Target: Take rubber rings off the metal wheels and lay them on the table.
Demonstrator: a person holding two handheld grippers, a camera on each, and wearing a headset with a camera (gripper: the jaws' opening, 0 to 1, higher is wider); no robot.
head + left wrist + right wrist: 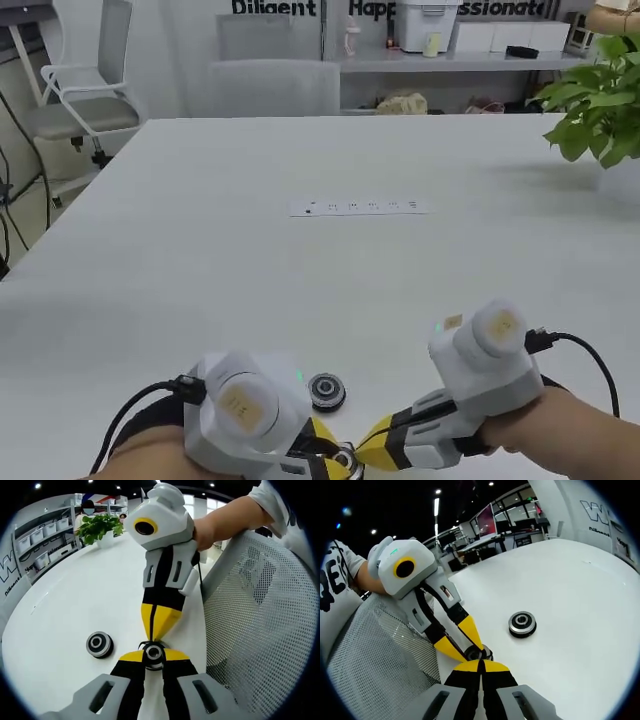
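Left gripper [153,656] clamped the wheel [153,653]; right gripper [481,663] nipped its rubber ring [146,647]. An even outward peel seemed advisable.

table [200,260]: white | wheel [326,391]: near edge | power strip [360,207]: centre | plant [600,100]: far right

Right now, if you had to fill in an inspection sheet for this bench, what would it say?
Surface: white table, no spills seen.
Job's things: loose wheel lies flat on the table with its dark outer ring on; held wheel sits between the two grippers.
Clutter: white power strip mid-table; potted plant at the far right.
Grippers: left gripper jaws closed on the held wheel; right gripper jaws pinched shut at its rim.
Cables: a black cable trails from each gripper.
Surroundings: office chair, shelf with boxes.
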